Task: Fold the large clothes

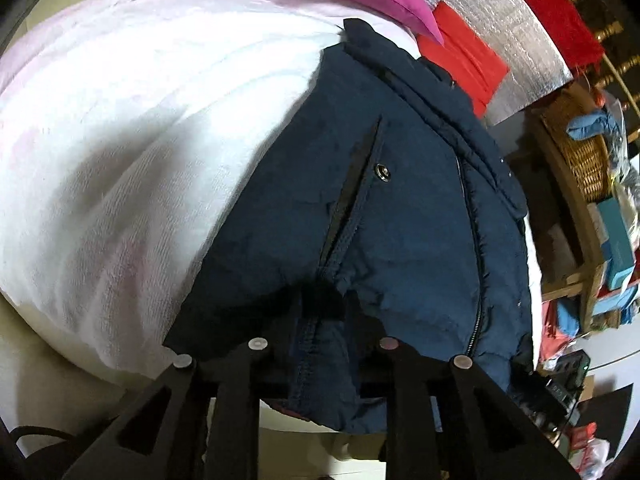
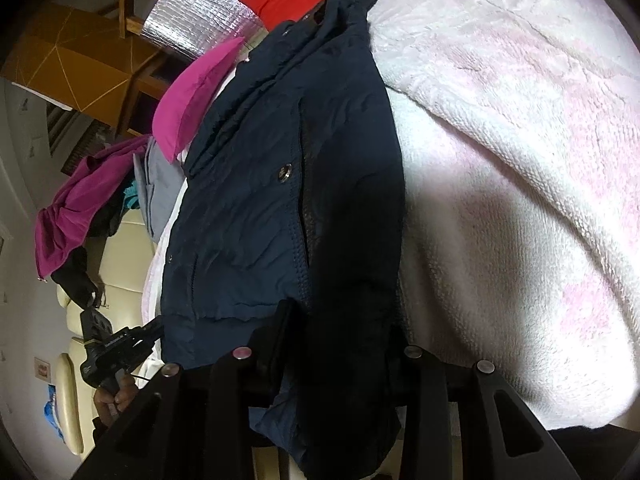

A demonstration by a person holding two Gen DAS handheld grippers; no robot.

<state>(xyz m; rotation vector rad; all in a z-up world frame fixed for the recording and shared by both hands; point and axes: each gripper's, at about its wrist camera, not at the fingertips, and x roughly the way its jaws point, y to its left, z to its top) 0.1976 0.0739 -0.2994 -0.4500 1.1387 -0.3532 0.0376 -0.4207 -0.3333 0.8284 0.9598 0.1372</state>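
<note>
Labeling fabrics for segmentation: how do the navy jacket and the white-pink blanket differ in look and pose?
The navy jacket is dark, smooth and creased, with a metal snap and seams; the blanket is pale and fluffy. The jacket lies on top of the blanket, its hem gripped by both tools; the blanket lies untouched. Both are soft textiles.

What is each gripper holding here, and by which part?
Both hold the navy jacket by its bottom hem. The left gripper pinches the hem beside the front opening; the right gripper clamps the hem on the other side.
</note>
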